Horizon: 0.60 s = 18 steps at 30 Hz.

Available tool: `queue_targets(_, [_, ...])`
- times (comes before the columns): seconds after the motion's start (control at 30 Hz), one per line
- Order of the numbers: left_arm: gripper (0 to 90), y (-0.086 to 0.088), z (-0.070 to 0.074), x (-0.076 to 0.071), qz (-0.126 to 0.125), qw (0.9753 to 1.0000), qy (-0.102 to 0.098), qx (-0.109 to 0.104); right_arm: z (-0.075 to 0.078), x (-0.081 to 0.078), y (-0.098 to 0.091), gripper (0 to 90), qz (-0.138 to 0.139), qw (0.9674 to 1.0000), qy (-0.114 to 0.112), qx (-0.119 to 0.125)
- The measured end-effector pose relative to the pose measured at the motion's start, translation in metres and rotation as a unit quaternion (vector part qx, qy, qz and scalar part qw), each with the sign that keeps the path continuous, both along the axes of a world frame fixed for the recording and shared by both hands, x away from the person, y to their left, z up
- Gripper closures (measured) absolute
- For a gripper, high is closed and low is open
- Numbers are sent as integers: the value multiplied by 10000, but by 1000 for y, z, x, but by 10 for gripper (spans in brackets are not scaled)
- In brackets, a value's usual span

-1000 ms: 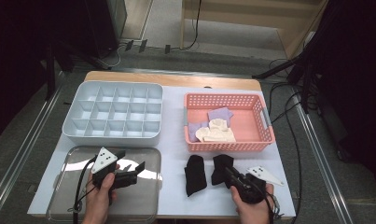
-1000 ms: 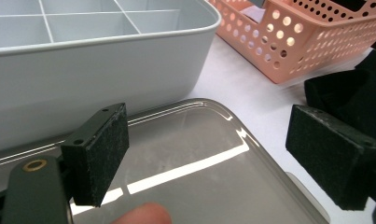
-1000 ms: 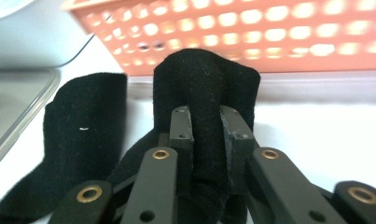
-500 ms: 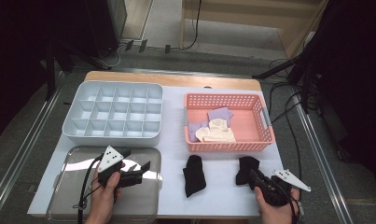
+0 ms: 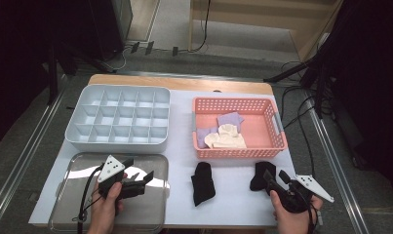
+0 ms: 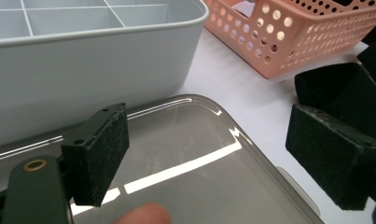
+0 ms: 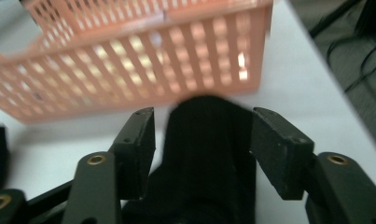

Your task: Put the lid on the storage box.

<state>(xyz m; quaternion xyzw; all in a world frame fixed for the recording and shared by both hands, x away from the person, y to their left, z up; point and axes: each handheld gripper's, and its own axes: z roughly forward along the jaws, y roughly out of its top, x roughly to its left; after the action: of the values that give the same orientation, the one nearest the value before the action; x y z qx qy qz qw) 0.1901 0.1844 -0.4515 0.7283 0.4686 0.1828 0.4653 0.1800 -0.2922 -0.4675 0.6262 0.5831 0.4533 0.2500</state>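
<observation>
While the right gripper sits near the front right corner of the table, its jaws have just been opening, and the black sock lies between them with the pads standing off its sides, so the sock is let go rather than gripped. That sock rests on the white tabletop just in front of the pink basket, toward the basket's right end. Judging by the layout, it has been set apart from the second black sock, which lies near the front edge at the middle, perhaps so each can be handled singly.

In the right gripper view the sock's long axis runs along the jaws, one end pointing at the basket wall and the other back toward the hand. From the high view it looks bunched and short, slanting slightly from the front edge up toward the basket.

The left gripper hovers over the clear tray at the front left corner, jaws spread and empty, seemingly parked out of the way. A grey divided organiser stands behind the tray. Pale and lilac socks remain inside the basket.
</observation>
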Motion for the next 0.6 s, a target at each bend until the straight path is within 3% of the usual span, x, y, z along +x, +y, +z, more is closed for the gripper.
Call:
queue_targets(0.1, [144, -3, -1, -2, -56, 10000, 8, 80, 13, -8, 21, 394, -78, 9981, -176, -581])
queue_targets(0.13, [144, -4, -1, -2, -85, 9999, 21, 87, 15, -10, 26, 394, 1, 9977, -212, -639])
queue_targets(0.2, [144, -6, -1, -3, -95, 9999, 4, 68, 17, -12, 38, 405, 235, 9982, -255, -483])
queue_targets(0.23, [145, -7, -1, -3, -135, 9999, -11, 38, 16, -12, 46, 416, 433, 9983, -247, -287])
queue_targets(0.3, [146, -9, -1, -4, -206, 9998, -27, -13, 12, -12, 61, 433, 818, 9965, -165, -97])
queue_targets(0.47, [146, -14, 1, -6, -289, 9996, -33, -12, -4, -14, 108, 502, 1663, 9859, 128, -152])
queue_targets(0.53, [146, -15, 1, -6, -299, 9995, -36, -2, -8, -15, 121, 521, 1949, 9806, 221, 29])
queue_targets(0.6, [146, -17, 2, -5, -298, 9995, -55, -1, -15, -15, 133, 549, 2287, 9724, 348, 304])
